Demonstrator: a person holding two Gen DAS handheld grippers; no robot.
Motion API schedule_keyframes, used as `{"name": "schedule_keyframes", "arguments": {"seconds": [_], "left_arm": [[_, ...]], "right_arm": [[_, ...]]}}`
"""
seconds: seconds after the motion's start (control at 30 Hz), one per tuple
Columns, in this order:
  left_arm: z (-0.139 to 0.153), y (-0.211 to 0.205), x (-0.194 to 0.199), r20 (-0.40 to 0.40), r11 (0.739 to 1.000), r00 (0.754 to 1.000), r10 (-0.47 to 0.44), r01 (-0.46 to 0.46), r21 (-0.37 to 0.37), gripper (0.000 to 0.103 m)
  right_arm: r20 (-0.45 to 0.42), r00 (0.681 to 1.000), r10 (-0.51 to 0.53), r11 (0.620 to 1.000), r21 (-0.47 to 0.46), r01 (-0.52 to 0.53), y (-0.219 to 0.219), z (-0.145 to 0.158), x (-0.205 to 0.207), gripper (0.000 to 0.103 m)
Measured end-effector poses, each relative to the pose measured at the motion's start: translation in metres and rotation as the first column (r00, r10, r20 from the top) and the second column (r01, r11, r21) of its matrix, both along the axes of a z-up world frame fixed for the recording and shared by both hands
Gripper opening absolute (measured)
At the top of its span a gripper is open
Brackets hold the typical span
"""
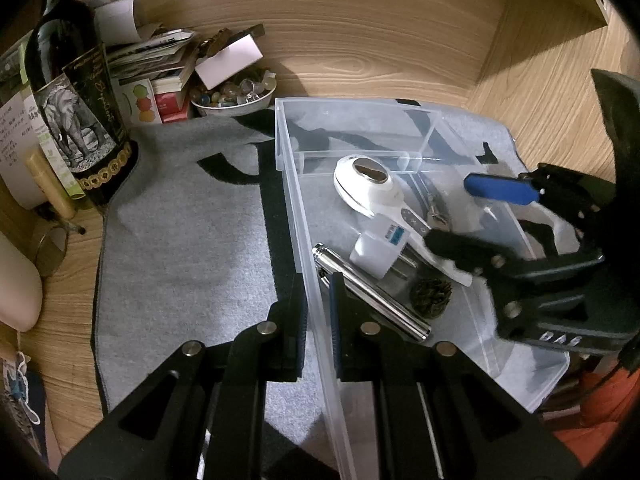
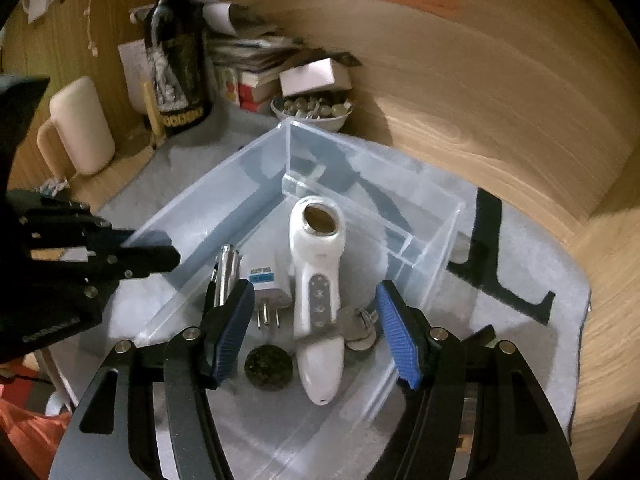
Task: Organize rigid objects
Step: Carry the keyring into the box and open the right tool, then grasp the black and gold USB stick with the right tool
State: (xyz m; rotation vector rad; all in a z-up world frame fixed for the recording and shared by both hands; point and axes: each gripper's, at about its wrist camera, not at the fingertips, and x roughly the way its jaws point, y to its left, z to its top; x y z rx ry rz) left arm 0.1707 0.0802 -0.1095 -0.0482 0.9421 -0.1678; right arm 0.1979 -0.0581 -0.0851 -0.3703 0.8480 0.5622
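A clear plastic box [image 1: 296,184] [image 2: 224,184] sits on a grey mat. Inside lie a white handheld device [image 1: 372,188] [image 2: 318,280], a white plug adapter [image 1: 380,248] [image 2: 262,280], a silver metal tube [image 1: 372,292] [image 2: 226,272], a dark round ball [image 1: 432,296] [image 2: 268,368] and a silver key ring [image 2: 360,328]. My left gripper [image 1: 318,304] is shut on the box's left wall; it also shows in the right wrist view [image 2: 152,248]. My right gripper [image 2: 316,336] is open, above the white device's handle; it also shows in the left wrist view [image 1: 460,212].
A dark wine bottle [image 1: 76,108] [image 2: 178,52], stacked books [image 1: 160,72], a white bowl of beads [image 1: 236,96] [image 2: 316,110] and a small white carton [image 1: 228,60] stand at the back. A cream mug [image 2: 78,128] is at the left. Wooden walls close the corner.
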Motion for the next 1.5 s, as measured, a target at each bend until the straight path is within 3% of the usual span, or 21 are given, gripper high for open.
{"name": "schedule_keyframes", "arguments": {"seconds": [0.33,0.57,0.67,1.0,1.17,1.2,1.3,1.4,1.5], "left_arm": [[0.000,0.000,0.000,0.000,1.000,1.000,0.000,0.000,0.000,0.009],[0.000,0.000,0.000,-0.001,1.000,1.000,0.000,0.000,0.000,0.009],[0.000,0.000,0.000,0.000,1.000,1.000,0.000,0.000,0.001,0.009],[0.000,0.000,0.000,-0.001,1.000,1.000,0.001,-0.001,0.003,0.009],[0.000,0.001,0.000,-0.002,1.000,1.000,0.007,-0.007,0.002,0.009],[0.000,0.001,0.000,-0.002,1.000,1.000,0.007,-0.007,0.003,0.009],[0.000,0.000,0.000,-0.002,1.000,1.000,0.009,-0.009,0.008,0.009],[0.001,-0.001,0.000,-0.004,1.000,1.000,0.009,-0.009,0.010,0.009],[0.001,-0.001,0.001,-0.006,1.000,1.000,0.007,-0.007,0.014,0.009]], "right_arm": [[0.132,0.981,-0.142,0.989,0.061,0.135,-0.050,0.045,-0.005,0.066],[0.153,0.945,-0.288,0.958,0.054,0.283,-0.102,0.053,-0.006,0.066],[0.120,0.936,-0.331,0.943,0.045,0.328,-0.118,0.042,-0.004,0.066],[-0.069,0.920,-0.385,0.922,-0.080,0.379,-0.134,-0.035,0.016,0.066],[-0.077,0.924,-0.374,0.926,-0.080,0.368,-0.132,-0.040,0.021,0.066],[-0.081,0.924,-0.373,0.927,-0.076,0.368,-0.131,-0.041,0.022,0.065],[-0.105,0.924,-0.367,0.929,-0.094,0.358,-0.128,-0.049,0.028,0.047],[-0.101,0.924,-0.368,0.929,-0.085,0.361,-0.127,-0.050,0.031,0.043],[-0.101,0.927,-0.361,0.932,-0.068,0.355,-0.127,-0.051,0.030,0.026]]}}
